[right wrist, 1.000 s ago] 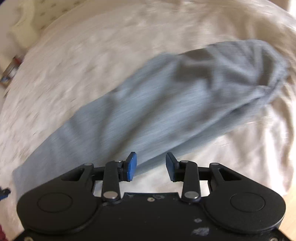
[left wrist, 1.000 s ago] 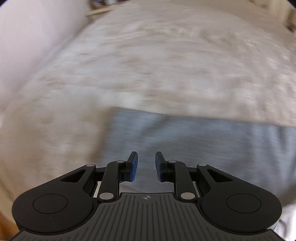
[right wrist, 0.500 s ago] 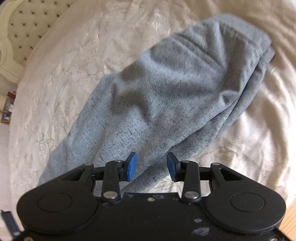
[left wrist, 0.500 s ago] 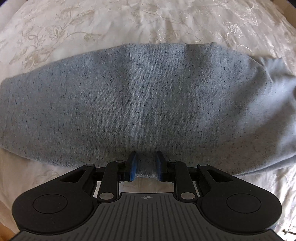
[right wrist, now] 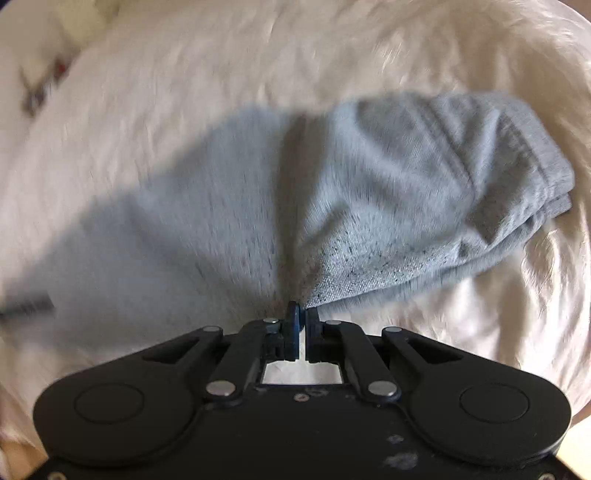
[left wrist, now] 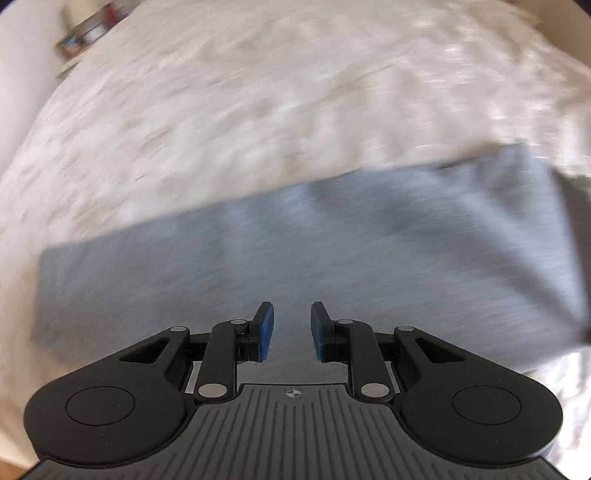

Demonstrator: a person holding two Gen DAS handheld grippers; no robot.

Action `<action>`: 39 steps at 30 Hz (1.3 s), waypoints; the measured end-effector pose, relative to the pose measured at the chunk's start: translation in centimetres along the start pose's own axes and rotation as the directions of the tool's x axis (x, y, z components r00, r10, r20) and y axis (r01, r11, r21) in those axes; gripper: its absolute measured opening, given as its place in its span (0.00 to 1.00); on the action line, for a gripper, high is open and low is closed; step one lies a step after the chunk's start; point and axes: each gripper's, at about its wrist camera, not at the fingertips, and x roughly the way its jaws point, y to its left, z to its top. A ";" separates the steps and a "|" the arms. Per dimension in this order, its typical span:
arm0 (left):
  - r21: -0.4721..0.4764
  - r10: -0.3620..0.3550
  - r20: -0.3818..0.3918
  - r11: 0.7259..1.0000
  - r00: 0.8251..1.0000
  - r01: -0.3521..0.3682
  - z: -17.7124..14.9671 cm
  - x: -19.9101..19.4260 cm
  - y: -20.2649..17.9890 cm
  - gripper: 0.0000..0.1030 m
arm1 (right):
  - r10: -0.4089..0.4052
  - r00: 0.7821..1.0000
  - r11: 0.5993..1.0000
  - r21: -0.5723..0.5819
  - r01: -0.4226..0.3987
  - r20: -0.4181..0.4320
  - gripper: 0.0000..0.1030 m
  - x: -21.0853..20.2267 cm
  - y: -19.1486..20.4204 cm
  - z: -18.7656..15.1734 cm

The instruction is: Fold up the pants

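Grey sweatpants [left wrist: 314, 254] lie folded lengthwise on a cream bedspread [left wrist: 258, 110]. In the left wrist view they stretch across the frame, blurred by motion. My left gripper [left wrist: 291, 330] is open and empty just above the pants' near edge. In the right wrist view the pants [right wrist: 406, 192] bunch toward the waistband at the right. My right gripper [right wrist: 300, 314] is shut on the pants' near edge, with fabric pulled into a ridge running away from the jaws.
The cream patterned bedspread [right wrist: 184, 74] surrounds the pants on all sides. A small cluttered shelf or table [left wrist: 86, 31] shows at the far upper left beyond the bed. A dark object [right wrist: 26, 308], blurred, sits at the left edge.
My right gripper has shut on the near edge of the pants and lifts a ridge of fabric. My left gripper has swung away and stays open; both views are motion-blurred.
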 end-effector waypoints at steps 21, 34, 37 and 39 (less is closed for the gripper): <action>0.223 -0.034 -0.129 0.973 0.991 0.063 -3.2 3.7 -10.5 0.22 | -0.232 0.957 0.972 0.002 0.235 0.174 0.75 -3.5 -17.4 8.4; 0.197 -0.050 -0.103 0.978 0.993 0.069 -1.8 2.3 -10.0 0.22 | -0.211 0.973 0.957 -0.183 0.226 0.098 0.07 -3.0 -15.9 6.4; 0.223 -0.059 -0.043 0.972 0.997 0.067 -1.1 1.1 -10.4 0.22 | -0.262 0.964 0.945 -0.191 0.265 0.043 0.08 -0.4 -16.5 5.7; 0.218 -0.055 -0.026 0.974 0.998 0.059 -0.9 1.1 -10.4 0.22 | -0.265 0.963 0.951 -0.156 0.268 0.039 0.09 -0.9 -16.4 6.3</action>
